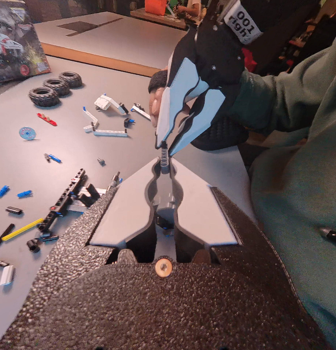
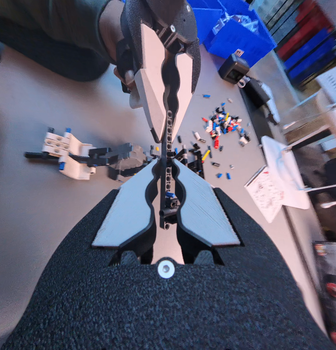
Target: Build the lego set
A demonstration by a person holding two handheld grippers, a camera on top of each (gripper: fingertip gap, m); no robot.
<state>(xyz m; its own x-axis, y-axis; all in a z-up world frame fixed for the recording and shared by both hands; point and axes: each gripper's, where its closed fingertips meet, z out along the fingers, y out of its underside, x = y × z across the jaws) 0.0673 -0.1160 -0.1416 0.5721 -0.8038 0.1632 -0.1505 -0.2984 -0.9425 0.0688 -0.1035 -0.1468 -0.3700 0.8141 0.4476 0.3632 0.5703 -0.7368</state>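
The set's printed box (image 1: 15,43) stands at the far left of the grey desk (image 1: 87,151); its front carries a truck picture and lettering. Just right of the box lie three black tyres (image 1: 55,87) in a row, and nearer than them a pale blue disc (image 1: 27,133) with printed marks lies flat. Farther right of the box, white beams (image 1: 106,121) rest loose, and a long black studded assembly (image 1: 68,197) with a yellow axle (image 1: 23,228) lies toward the near edge.

Right of all this, both tools meet on one dark grey beam with a row of round holes (image 1: 165,161). The left tool (image 1: 164,164) has its tips pressed onto the beam's lower end, and the right tool (image 1: 164,146), bearing a grey tag with printed digits, pinches the upper end. The beam is held above the desk, well right of the box.

In the right wrist view the same beam (image 2: 168,151) runs lengthwise between the right tool (image 2: 165,162) and the left tool (image 2: 164,136). Left of the beam a white, black and grey partial model (image 2: 83,157) lies on the desk; right of it sit a heap of small mixed pieces (image 2: 224,125), a printed booklet (image 2: 265,193) and blue bins (image 2: 237,36).
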